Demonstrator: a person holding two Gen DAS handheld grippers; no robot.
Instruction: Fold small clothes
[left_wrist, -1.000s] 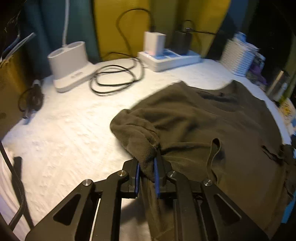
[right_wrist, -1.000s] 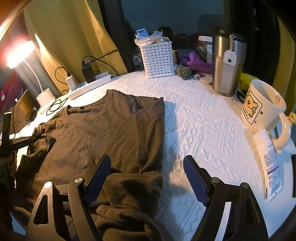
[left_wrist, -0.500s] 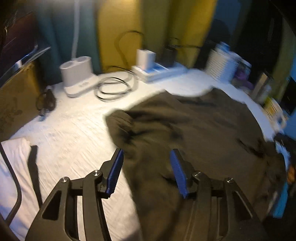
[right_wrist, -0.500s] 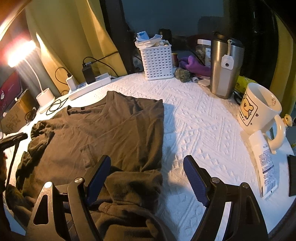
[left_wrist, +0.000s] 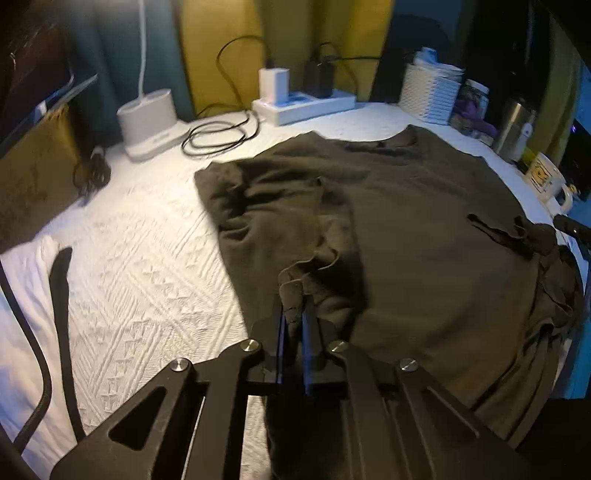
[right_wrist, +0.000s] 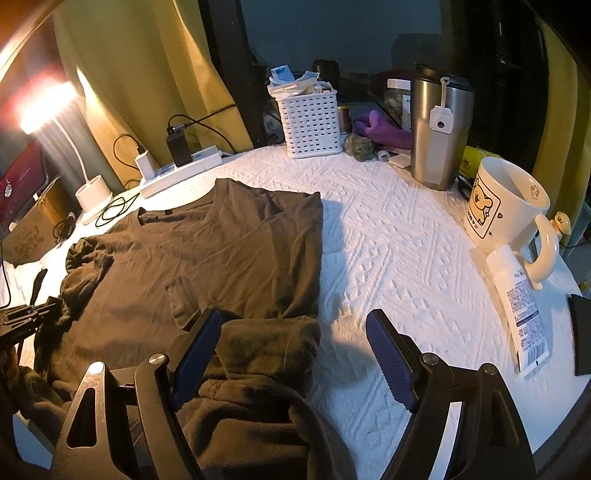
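A dark olive-brown short-sleeved cotton T-shirt (right_wrist: 229, 258) is lying spread across the white textured quilted cloth (right_wrist: 399, 258) covering the table, its neckline pointing toward the white power strip (right_wrist: 184, 171) at the back and its lower hem bunching in loose folds at the near edge. The left gripper (left_wrist: 293, 314) is pinching a fold of the shirt's side edge, near the sleeve; its blue-lined jaws have just been closing and are now pressing together on the fabric, which is sticking up between them. In the right wrist view this same gripper is showing at the far left edge, meeting the shirt's crumpled side. The right gripper (right_wrist: 293, 354) is hanging over the near hem with its jaws standing wide apart, gripping nothing; its left finger is sitting over the rumpled cloth and its right finger over the bare quilt. Well apart from the shirt on the right, a cream ceramic mug with a cartoon animal print (right_wrist: 506, 203) is standing beside a brushed steel tumbler (right_wrist: 439, 129), and a white perforated plastic basket (right_wrist: 310, 125) is sitting behind.
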